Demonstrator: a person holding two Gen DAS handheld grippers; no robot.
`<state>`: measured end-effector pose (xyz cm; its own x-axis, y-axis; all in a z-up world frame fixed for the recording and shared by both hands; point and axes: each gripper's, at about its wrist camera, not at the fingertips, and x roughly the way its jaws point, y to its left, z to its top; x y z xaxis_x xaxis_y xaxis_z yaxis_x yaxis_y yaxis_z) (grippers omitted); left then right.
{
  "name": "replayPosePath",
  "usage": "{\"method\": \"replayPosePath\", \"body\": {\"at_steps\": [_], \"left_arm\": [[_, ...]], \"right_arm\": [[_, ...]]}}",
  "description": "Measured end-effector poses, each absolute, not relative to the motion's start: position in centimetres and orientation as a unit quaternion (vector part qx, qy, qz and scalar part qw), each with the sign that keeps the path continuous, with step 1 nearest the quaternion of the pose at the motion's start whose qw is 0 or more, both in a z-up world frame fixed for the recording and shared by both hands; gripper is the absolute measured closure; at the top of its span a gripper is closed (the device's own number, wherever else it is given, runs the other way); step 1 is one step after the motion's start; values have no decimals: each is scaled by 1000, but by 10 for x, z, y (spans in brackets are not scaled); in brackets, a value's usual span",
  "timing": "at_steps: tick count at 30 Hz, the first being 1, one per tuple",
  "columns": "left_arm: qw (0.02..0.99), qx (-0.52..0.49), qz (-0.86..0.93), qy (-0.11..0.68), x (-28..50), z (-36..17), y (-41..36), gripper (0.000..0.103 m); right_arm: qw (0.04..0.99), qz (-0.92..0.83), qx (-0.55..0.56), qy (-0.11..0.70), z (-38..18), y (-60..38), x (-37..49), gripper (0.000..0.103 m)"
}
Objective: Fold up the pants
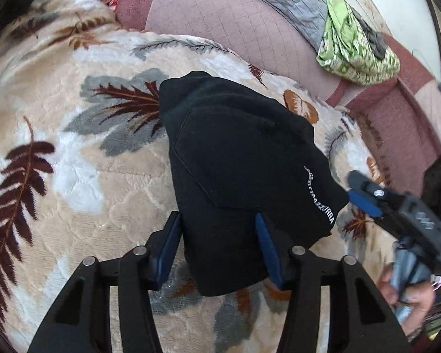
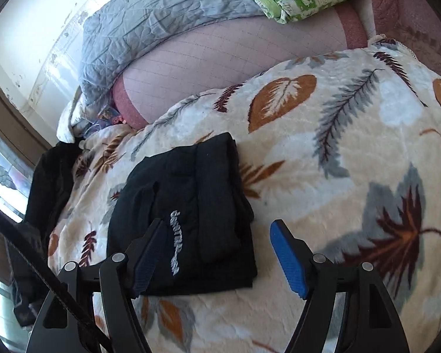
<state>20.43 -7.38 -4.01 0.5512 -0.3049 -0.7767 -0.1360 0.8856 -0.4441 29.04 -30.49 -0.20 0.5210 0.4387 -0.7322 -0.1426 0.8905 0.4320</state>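
Black pants (image 1: 238, 173) lie folded into a compact bundle on a leaf-print blanket (image 1: 73, 176) spread over the bed; centre of frame in the left wrist view, lower left of centre in the right wrist view (image 2: 188, 220). White lettering runs along one edge of the bundle.

Left gripper (image 1: 217, 244): fingers partly open, blue pads straddling the near end of the bundle at lower centre of frame. Left pad sits just beside the fabric edge; right pad lies over or against the cloth. Cannot tell whether either pad presses on it.

Right gripper (image 2: 217, 253): fingers wide open at lower centre of its own view. Left pad is over the bundle's near right corner, right pad over bare blanket; nothing is gripped. In the left wrist view this gripper (image 1: 364, 197) shows at right, its tip just beside the lettered edge, with the person's hand (image 1: 408, 294) on its handle at lower right.

Background, upper part of both frames: pink checked sheet (image 1: 220, 20), grey quilt (image 2: 161, 23), folded green patterned cloth (image 1: 355, 50).
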Motion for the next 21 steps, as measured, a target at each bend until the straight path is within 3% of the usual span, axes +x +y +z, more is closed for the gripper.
{"method": "replayPosePath", "body": {"at_steps": [2, 4, 5, 6, 8, 9, 10, 13, 17, 21], "left_arm": [[837, -271, -53, 473, 207, -49, -64, 22], [831, -288, -72, 470, 211, -54, -61, 22], [835, -282, -80, 466, 213, -53, -62, 29], [834, -283, -97, 464, 215, -53, -64, 58], [831, -286, -105, 466, 219, -51, -64, 62], [834, -284, -106, 461, 219, -48, -64, 66], [838, -277, -104, 459, 220, -43, -64, 66], [860, -236, -74, 447, 219, -27, -64, 66], [854, -191, -37, 482, 225, -36, -66, 55], [855, -204, -58, 474, 215, -18, -54, 53]], "right_arm": [[855, 161, 157, 467, -10, -300, 300, 25], [843, 161, 161, 487, -24, -297, 308, 25], [837, 161, 167, 495, -31, -297, 311, 25], [828, 162, 179, 507, -40, -296, 314, 25], [814, 176, 206, 514, -52, -299, 315, 31], [811, 188, 218, 510, -53, -299, 313, 47], [800, 208, 230, 514, -54, -296, 312, 57], [797, 229, 228, 510, -46, -291, 303, 61], [797, 218, 220, 518, -52, -290, 297, 61], [813, 189, 182, 521, -50, -286, 293, 49]]}}
